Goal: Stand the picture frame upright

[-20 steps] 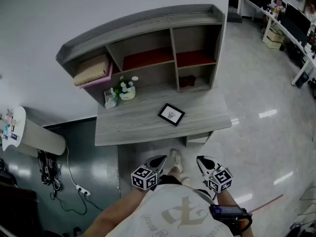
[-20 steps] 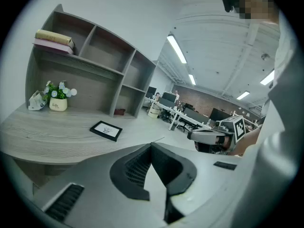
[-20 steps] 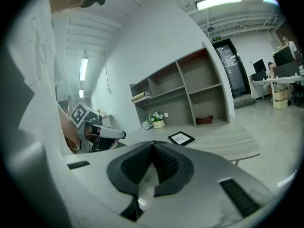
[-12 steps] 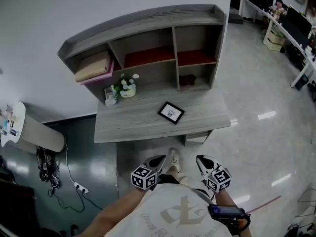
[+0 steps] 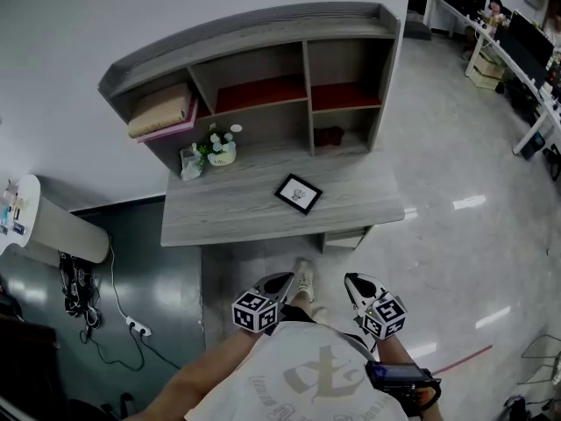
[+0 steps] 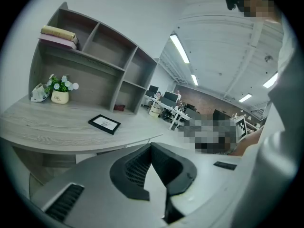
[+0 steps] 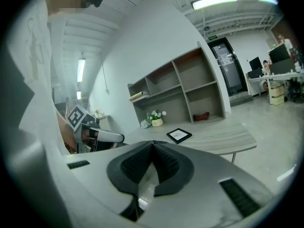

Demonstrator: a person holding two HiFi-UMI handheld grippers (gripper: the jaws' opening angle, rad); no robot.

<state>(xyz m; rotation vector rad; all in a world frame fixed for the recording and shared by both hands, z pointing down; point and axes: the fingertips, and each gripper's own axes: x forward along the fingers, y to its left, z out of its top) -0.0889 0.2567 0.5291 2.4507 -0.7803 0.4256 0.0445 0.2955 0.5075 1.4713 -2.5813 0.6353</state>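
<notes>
The small black-rimmed picture frame (image 5: 298, 194) lies flat, face up, right of centre on the grey wood-grain desk (image 5: 219, 222). The left gripper (image 5: 282, 282) and right gripper (image 5: 354, 284), closed tight and empty, hang near the person's body, well short of the desk, probably awaiting an approach.

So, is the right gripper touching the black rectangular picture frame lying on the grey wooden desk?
Apart. The head view shows the right gripper by the person, with floor between it and the picture frame on the desk.

left tongs (image 5: 279, 281) closed, empty | right tongs (image 5: 353, 281) closed, empty
</notes>
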